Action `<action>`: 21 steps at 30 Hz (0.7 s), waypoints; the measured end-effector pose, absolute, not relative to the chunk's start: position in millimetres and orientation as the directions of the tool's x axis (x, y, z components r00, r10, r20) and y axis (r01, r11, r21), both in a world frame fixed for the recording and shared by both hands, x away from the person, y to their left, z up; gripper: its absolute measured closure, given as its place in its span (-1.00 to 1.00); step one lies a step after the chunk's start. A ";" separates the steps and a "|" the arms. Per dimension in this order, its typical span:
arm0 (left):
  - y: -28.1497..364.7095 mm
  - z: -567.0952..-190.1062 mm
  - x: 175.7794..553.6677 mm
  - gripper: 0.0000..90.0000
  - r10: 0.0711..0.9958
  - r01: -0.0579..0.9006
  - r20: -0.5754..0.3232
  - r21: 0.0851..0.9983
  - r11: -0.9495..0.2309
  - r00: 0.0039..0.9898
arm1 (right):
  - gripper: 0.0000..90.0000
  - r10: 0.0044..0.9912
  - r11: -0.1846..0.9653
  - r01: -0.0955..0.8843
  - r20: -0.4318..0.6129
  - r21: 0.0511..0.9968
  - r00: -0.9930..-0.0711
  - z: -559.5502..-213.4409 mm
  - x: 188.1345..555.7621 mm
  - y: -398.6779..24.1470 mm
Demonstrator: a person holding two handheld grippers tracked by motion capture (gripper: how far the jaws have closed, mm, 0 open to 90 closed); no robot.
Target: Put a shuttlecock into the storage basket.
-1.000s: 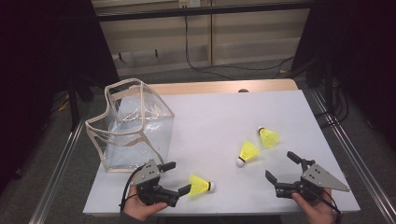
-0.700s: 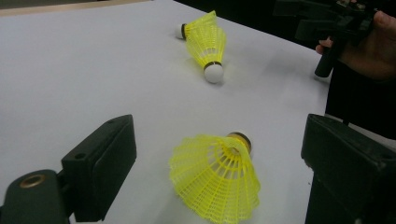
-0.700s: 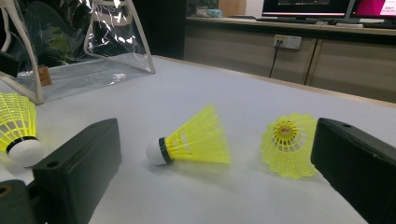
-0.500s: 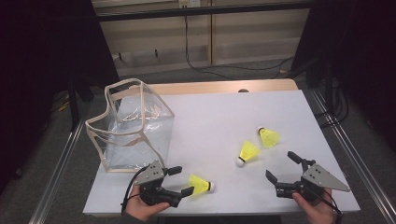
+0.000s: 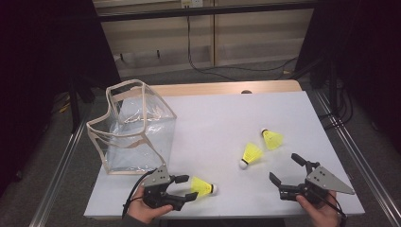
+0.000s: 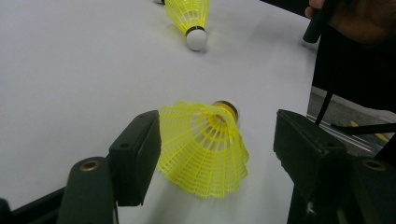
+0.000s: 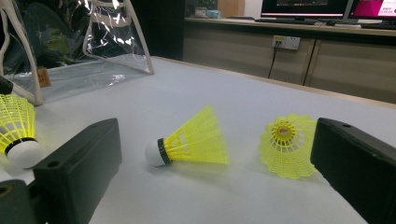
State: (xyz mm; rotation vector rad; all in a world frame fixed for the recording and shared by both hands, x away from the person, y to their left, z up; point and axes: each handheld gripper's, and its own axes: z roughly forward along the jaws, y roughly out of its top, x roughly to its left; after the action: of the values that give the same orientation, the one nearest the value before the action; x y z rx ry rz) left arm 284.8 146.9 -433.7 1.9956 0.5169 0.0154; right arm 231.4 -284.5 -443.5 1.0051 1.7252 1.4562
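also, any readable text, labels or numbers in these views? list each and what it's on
None legible.
Small brownish tag inside the clear bag: too blurred to read.
Red mark inside the skirt of the far shuttlecock: too small to read.
Monitor screens at the back, coloured strips of content: too small and blurred to read.

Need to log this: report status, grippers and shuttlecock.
Left gripper jaws just closing around near shuttlecock, one pad touching, other clear. Right gripper open, empty. Nothing in the way.

A lab or office: monitors (image 7: 303, 7), wall sockets (image 7: 286, 42), metal-framed test table (image 5: 227, 118).
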 end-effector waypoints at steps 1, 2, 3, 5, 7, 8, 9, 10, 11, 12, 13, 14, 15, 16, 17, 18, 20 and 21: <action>146.5 -433.8 284.8 -0.24 0.363 0.356 -0.217 0.854 -0.379 0.906 | -0.96 0.872 0.085 0.140 -0.006 0.987 -0.489 -443.4 231.4 -284.5; 146.2 -434.0 284.7 -0.24 0.362 0.359 -0.222 0.855 -0.375 0.905 | -0.96 0.872 0.085 0.140 -0.006 0.987 -0.489 -443.4 231.4 -284.5; 145.9 -433.9 284.6 -0.23 0.362 0.356 -0.217 0.854 -0.380 0.906 | -0.96 0.872 0.084 0.140 -0.005 0.987 -0.489 -443.4 231.3 -284.5; 145.3 -433.8 284.4 -0.21 0.367 0.348 -0.203 0.853 -0.389 0.908 | -0.96 0.873 0.085 0.136 -0.007 0.987 -0.489 -443.4 231.3 -284.7; 144.9 -434.0 284.3 -0.18 0.364 0.347 -0.202 0.850 -0.395 0.909 | -0.96 0.873 0.083 0.136 -0.006 0.987 -0.488 -443.3 231.2 -284.8; 144.8 -434.3 284.3 -0.18 0.364 0.348 -0.202 0.848 -0.399 0.909 | -0.96 0.873 0.083 0.136 -0.006 0.987 -0.487 -443.2 231.2 -284.8; 144.9 -434.8 284.8 -0.17 0.363 0.345 -0.198 0.849 -0.401 0.911 | -0.96 0.873 0.084 0.136 -0.007 0.987 -0.487 -443.2 231.1 -284.8; 144.8 -435.4 284.6 -0.15 0.363 0.352 -0.207 0.847 -0.399 0.909 | -0.96 0.873 0.082 0.136 -0.005 0.987 -0.487 -443.1 231.0 -284.7; 144.9 -435.7 284.7 -0.15 0.363 0.356 -0.210 0.844 -0.402 0.908 | -0.96 0.873 0.083 0.136 -0.006 0.987 -0.487 -443.1 231.1 -284.7; 144.8 -436.1 284.7 -0.14 0.364 0.364 -0.218 0.841 -0.401 0.906 | -0.96 0.873 0.084 0.136 -0.007 0.987 -0.488 -443.1 231.1 -284.6; 144.9 -436.6 285.1 -0.14 0.359 0.366 -0.222 0.838 -0.405 0.906 | -0.96 0.873 0.084 0.136 -0.007 0.987 -0.488 -443.1 231.1 -284.6; 144.3 -437.2 284.9 -0.13 0.356 0.372 -0.232 0.837 -0.401 0.905 | -0.96 0.873 0.084 0.135 -0.007 0.987 -0.488 -443.1 231.1 -284.6; 143.9 -437.6 285.0 -0.12 0.356 0.375 -0.235 0.834 -0.404 0.905 | -0.96 0.873 0.086 0.133 -0.010 0.987 -0.488 -443.1 231.2 -284.7; 143.6 -437.8 285.3 -0.10 0.351 0.377 -0.238 0.831 -0.409 0.906 | -0.96 0.873 0.085 0.132 -0.010 0.988 -0.487 -443.0 231.1 -284.7; 142.4 -438.3 284.9 -0.09 0.354 0.386 -0.248 0.831 -0.401 0.902 | -0.96 0.873 0.085 0.132 -0.010 0.988 -0.487 -443.0 231.1 -284.7; 142.1 -438.3 285.0 -0.08 0.361 0.392 -0.251 0.828 -0.402 0.898 | -0.96 0.873 0.086 0.133 -0.010 0.987 -0.488 -443.1 231.1 -284.7; 141.9 -438.4 285.5 -0.05 0.364 0.401 -0.260 0.826 -0.397 0.895 | -0.96 0.873 0.086 0.133 -0.010 0.987 -0.488 -443.1 231.1 -284.7; 141.9 -438.2 285.6 -0.04 0.367 0.402 -0.260 0.826 -0.394 0.893 | -0.96 0.873 0.086 0.133 -0.010 0.987 -0.487 -443.1 231.1 -284.7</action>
State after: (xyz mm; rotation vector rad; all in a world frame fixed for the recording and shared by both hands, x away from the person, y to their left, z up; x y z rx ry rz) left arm 285.6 141.9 -438.2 2.0191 0.5568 -0.0430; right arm 231.1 -284.7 -443.1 0.9994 1.7192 1.4572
